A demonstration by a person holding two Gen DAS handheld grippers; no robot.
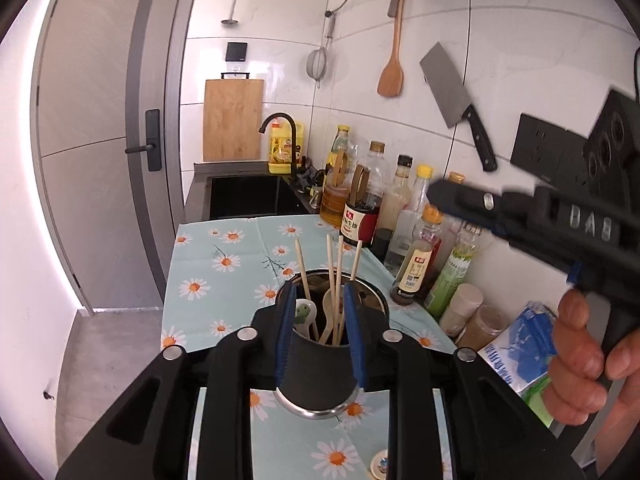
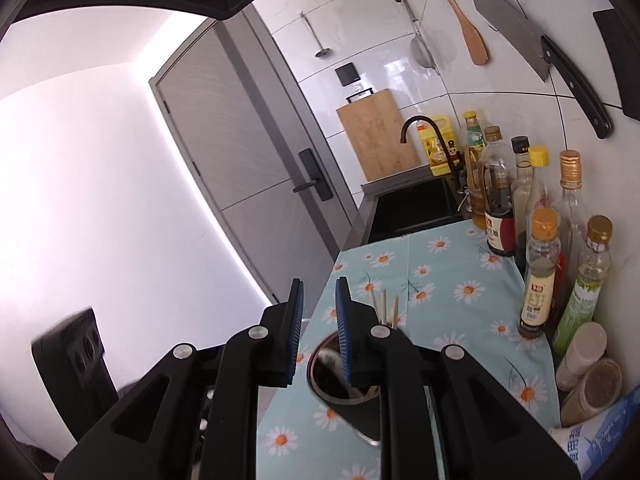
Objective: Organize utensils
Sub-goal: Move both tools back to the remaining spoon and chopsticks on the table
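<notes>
A dark utensil holder [image 1: 320,368] with a steel rim stands on the daisy cloth [image 1: 224,264]. Several wooden chopsticks [image 1: 340,256], a white frog spoon [image 1: 306,312] and a pale wooden spoon [image 1: 329,304] stand in it. My left gripper [image 1: 320,292] hovers just above and in front of the holder, open, its blue pads touching nothing. My right gripper [image 2: 320,284] is also open and empty. It sits left of and above the holder [image 2: 352,408], whose chopsticks [image 2: 386,308] poke up behind its right finger. A hand [image 1: 580,352] carries it at the right of the left wrist view.
Oil and sauce bottles [image 2: 540,272] line the tiled wall, with spice jars [image 2: 592,384] and a blue-white bag [image 1: 520,344] nearest. Beyond the cloth lies a black sink [image 1: 248,196] with faucet and a cutting board [image 1: 233,120]. A cleaver [image 1: 452,92] and a wooden spatula [image 1: 392,76] hang above. The counter drops off left.
</notes>
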